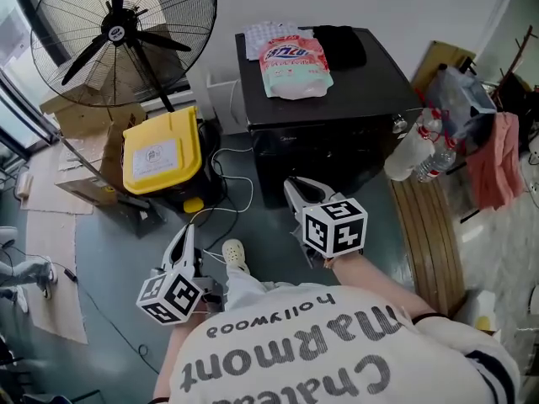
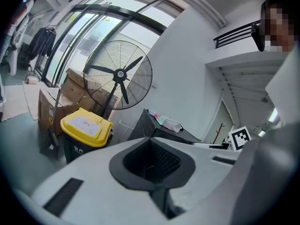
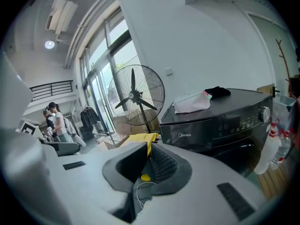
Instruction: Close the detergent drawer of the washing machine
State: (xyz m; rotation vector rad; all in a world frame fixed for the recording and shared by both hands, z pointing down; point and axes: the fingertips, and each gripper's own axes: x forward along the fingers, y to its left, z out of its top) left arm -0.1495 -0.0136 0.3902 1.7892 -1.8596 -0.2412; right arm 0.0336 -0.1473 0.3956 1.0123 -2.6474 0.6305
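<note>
Gripper (image 3: 146,150) slightly apart, washing machine (image 3: 220,121), fan (image 3: 136,95)

A yellow-lidded bin (image 1: 162,151) stands beside a big fan (image 1: 124,30).

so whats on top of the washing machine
On the washing machine: a pink and green pouch partly over a pale checked cloth, a black cloth beside it. Anything beneath them is hidden.

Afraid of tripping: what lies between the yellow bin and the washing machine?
White cables loop over the floor between bin and washing machine; the head view shows it.
</note>
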